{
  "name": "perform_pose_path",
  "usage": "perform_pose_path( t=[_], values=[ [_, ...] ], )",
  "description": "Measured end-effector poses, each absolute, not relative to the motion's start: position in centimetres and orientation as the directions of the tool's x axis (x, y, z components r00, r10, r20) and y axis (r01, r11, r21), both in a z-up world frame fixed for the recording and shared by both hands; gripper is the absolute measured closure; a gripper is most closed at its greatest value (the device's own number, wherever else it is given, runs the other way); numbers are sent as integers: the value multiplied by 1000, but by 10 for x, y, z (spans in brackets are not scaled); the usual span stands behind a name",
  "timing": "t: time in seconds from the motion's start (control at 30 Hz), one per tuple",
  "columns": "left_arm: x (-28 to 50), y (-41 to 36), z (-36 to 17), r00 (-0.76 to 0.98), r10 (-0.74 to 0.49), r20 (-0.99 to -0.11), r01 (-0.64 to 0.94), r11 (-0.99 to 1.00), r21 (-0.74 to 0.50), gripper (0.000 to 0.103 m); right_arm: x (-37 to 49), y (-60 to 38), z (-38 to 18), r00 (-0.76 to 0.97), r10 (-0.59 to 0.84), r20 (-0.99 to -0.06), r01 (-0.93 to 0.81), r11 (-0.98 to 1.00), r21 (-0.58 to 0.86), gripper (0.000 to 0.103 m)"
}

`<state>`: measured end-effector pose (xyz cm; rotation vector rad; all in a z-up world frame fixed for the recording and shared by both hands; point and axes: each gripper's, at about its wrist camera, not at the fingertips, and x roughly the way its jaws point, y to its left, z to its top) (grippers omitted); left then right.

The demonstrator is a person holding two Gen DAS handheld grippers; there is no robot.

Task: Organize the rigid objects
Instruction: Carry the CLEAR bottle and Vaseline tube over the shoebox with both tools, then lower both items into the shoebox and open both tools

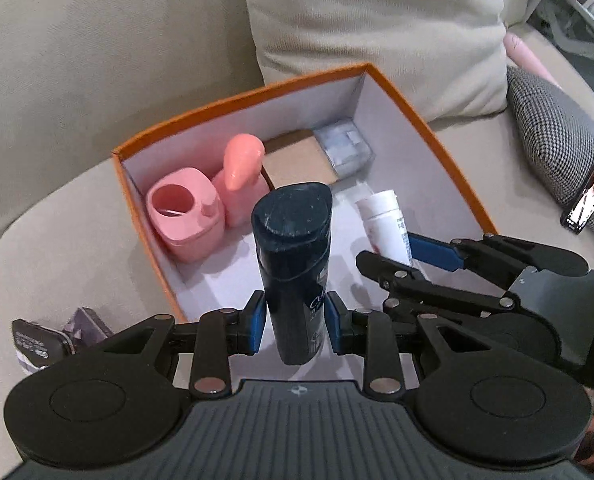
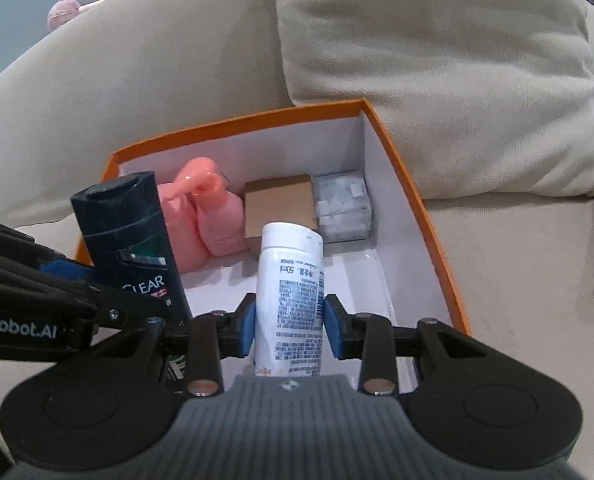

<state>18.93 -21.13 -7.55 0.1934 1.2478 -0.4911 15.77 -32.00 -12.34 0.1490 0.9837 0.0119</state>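
Resting on beige sofa (image 1: 57,80): orange box (image 1: 417,112) | left jaws clamp dark bottle (image 1: 293,264) | right jaws clamp white bottle (image 2: 289,292)

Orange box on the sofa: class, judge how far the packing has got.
Done: a pink dispenser bottle, brown cardboard carton and clear plastic case sit inside the orange box. In hand: left gripper holds a dark shampoo bottle, right gripper a white bottle. Left: a dark packet outside.
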Motion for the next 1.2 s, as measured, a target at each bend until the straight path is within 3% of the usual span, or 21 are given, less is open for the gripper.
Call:
perform_pose_path(
  t=[0.2, 0.63, 0.87, 1.0, 1.2],
  values=[
    [192, -221, -97, 162, -198, -967, 467, 879, -102, 68, 161, -335, -134, 544, 99, -833, 87, 981, 173, 66],
    [189, -239, -103, 249, -45, -968, 512, 854, 92, 67, 165, -334, -144, 534, 105, -839, 94, 979, 183, 66],
    [189, -235, -103, 276, -65, -959, 533, 841, 96, 63, 164, -333, -145, 528, 104, -843, 93, 980, 179, 66],
    [188, -228, -94, 303, -94, -948, 518, 851, 81, 48, 166, -333, -146, 524, 98, -846, 103, 979, 177, 66],
    [184, -212, -78, 303, -202, -931, 506, 862, -22, 49, 170, -330, -145, 520, 101, -848, 100, 979, 178, 67]
  ],
)
